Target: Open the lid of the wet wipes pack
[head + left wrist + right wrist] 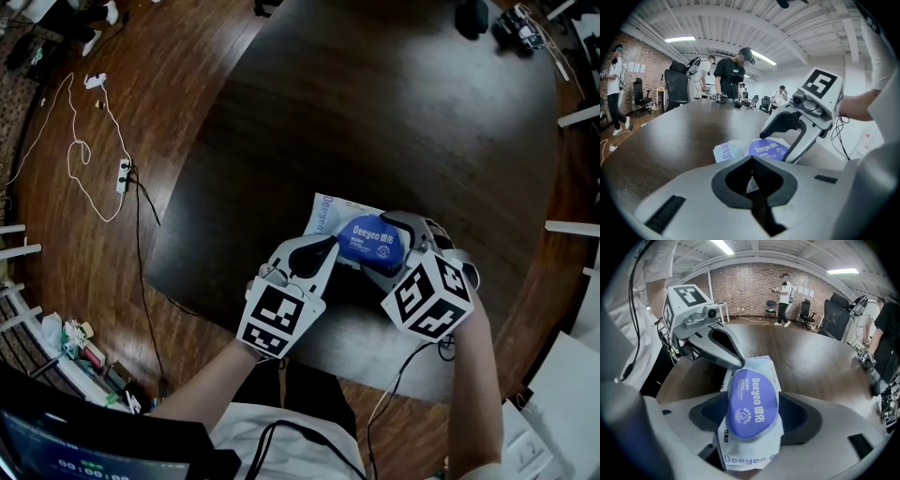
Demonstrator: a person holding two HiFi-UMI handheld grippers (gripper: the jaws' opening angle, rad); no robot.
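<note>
A big dark desk [356, 122] is filling the middle of the head view. Its glossy wood-grain top is running away toward the far end, and its rounded near edge is catching a pale glare. The wet wipes pack [325, 217] is lying on it close to that near edge, its white wrapper facing up. The blue oval lid [369, 241] is sitting flat on the wrapper. At the far end, well apart from the pack, a dark rounded object [472, 16] is sitting beside a small cluster of equipment [518, 30]. Both are appearing too small to identify. In the left tool's view the desk is reflecting the ceiling lights.
</note>
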